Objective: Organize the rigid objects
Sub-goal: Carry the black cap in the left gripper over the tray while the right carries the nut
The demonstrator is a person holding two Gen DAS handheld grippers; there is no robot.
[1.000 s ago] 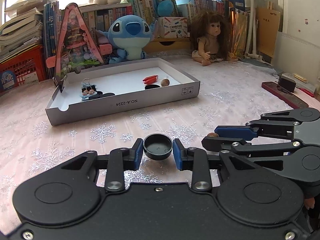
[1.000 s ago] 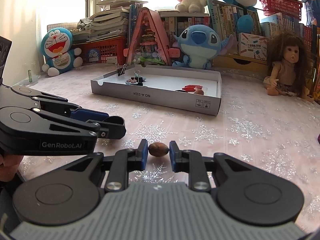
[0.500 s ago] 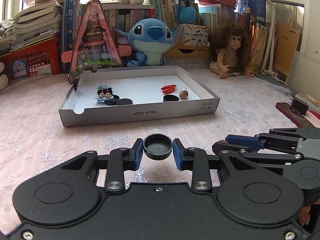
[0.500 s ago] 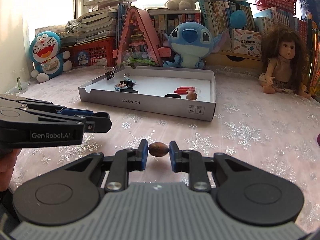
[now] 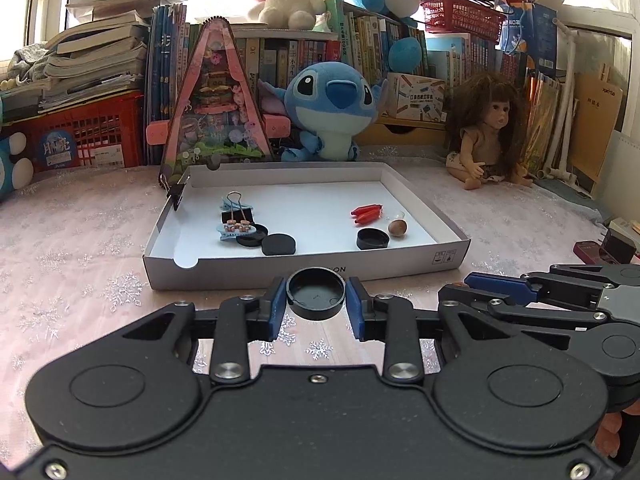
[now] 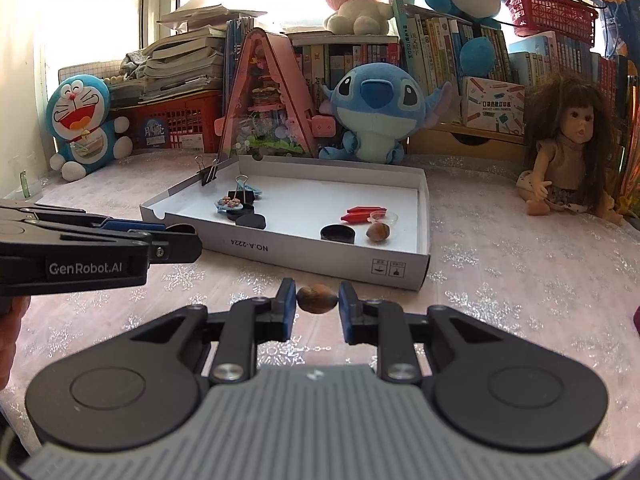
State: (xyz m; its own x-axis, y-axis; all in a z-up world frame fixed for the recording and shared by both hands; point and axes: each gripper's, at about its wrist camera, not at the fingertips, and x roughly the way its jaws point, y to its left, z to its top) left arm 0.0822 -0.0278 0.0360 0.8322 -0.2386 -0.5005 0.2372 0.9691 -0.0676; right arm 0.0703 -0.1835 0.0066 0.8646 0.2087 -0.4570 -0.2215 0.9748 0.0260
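- Left hand-held gripper (image 5: 316, 304): blue pads pinching a black round cap (image 5: 316, 292), open side up, clear of the tabletop (image 5: 80, 248) and just short of the white tray (image 5: 304, 268).
- Right hand-held gripper (image 6: 318, 308): pads pinching a small brown nut (image 6: 317, 298) by its ends, held above the pink snowflake cloth, near the tray's front wall (image 6: 320, 256).
- The two grippers sit side by side; each shows at the edge of the other's view.
- Tray, left part: a black binder clip (image 5: 238, 212), a light blue hair clip (image 5: 236, 230) with small beads, two black caps (image 5: 266, 240) just beside each other. Another binder clip (image 5: 174, 196) is clamped on the left wall.
- Tray, right part: red pieces (image 5: 366, 214), a third black cap (image 5: 372, 239), a second brown nut (image 5: 398, 227) beside it.
- Behind the tray: a blue plush toy (image 5: 330, 110), a pink triangular case (image 5: 216, 100), a doll (image 5: 488, 128) sitting to the right, shelves of books.
- A hand (image 6: 10, 336) shows at the far left edge of the right view, under the left tool.
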